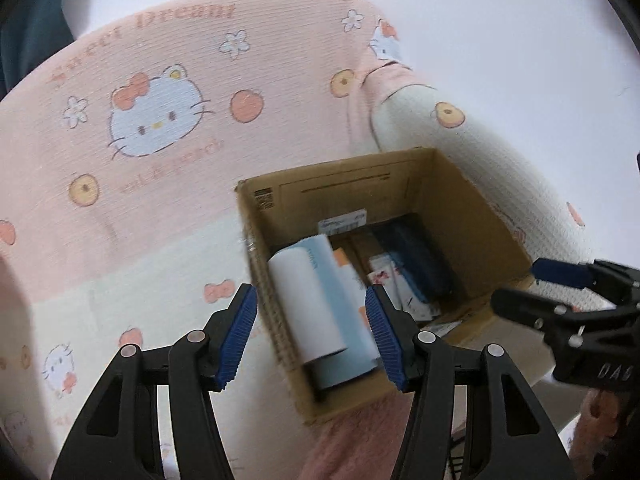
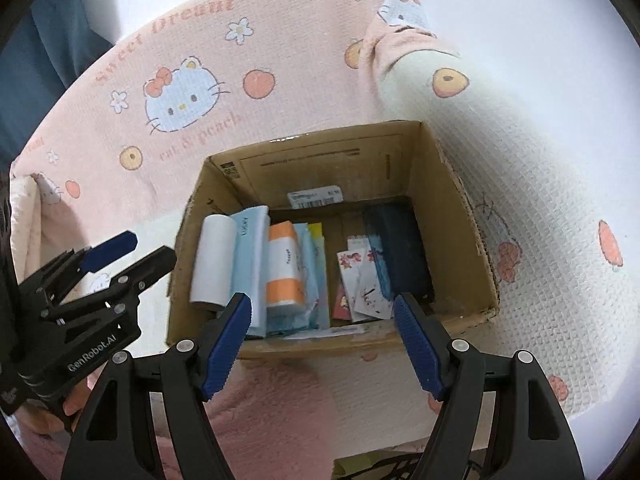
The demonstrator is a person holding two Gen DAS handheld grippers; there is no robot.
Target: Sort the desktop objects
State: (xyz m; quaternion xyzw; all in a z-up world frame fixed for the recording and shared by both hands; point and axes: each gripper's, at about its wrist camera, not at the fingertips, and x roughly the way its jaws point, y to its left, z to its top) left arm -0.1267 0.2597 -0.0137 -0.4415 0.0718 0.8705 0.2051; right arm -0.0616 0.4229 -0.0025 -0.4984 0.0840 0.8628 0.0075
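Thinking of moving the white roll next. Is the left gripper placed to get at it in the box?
Probably yes: the left gripper is open right above the white roll, which lies on top in the cardboard box with nothing covering it.

box (image 2: 460,216) on blanket (image 2: 280,40), roll (image 2: 212,260) inside at left, cards (image 2: 362,280) right

Black tongs (image 2: 322,340) with ribbed blue pads (image 2: 227,346) (silver screws, white "GenRobot.AI" lettering).

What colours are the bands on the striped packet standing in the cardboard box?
The striped packet has orange and white bands, clearest in the right wrist view.
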